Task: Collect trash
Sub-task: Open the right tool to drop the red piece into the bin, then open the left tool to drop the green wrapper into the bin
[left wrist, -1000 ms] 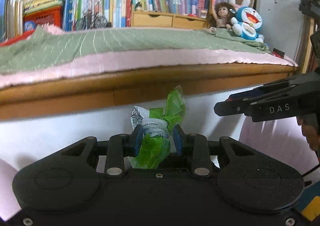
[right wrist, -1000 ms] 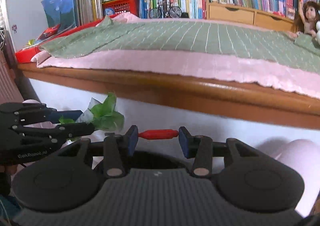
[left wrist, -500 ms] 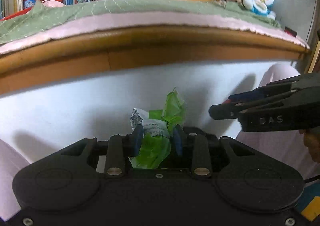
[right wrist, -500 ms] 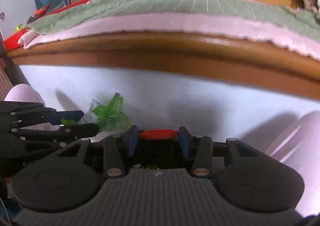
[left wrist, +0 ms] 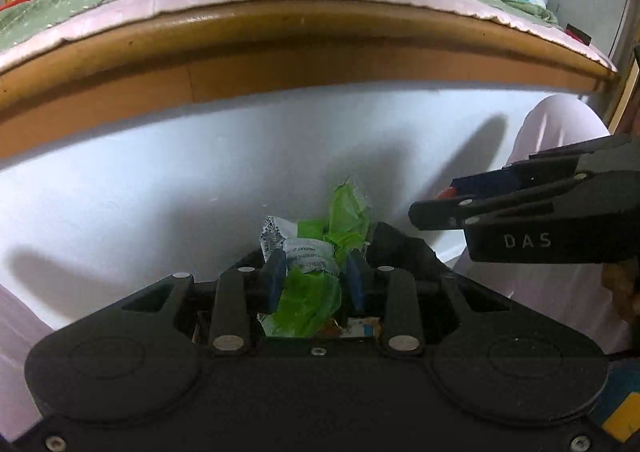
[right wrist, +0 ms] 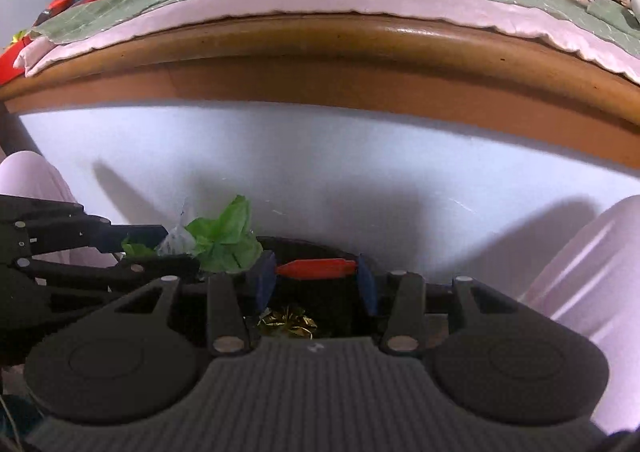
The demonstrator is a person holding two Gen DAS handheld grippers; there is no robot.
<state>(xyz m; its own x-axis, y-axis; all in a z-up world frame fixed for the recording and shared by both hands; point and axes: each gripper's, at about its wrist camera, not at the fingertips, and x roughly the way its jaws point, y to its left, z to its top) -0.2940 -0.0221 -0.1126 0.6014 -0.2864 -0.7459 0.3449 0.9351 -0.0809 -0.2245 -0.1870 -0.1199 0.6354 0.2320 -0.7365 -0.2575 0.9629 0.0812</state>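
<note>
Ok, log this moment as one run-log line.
left gripper: shut on green wrapper | right gripper: shut on red stick | both above black bin

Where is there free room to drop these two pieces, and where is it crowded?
Free: the dark bin opening under the right tongs, beside the gold foil. Crowded: under the left tongs, where the green wrapper hangs over trash.

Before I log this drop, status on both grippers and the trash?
Left gripper shut on green wrapper. Right gripper shut on red strip. Both above black bin; nothing in the way.
</note>
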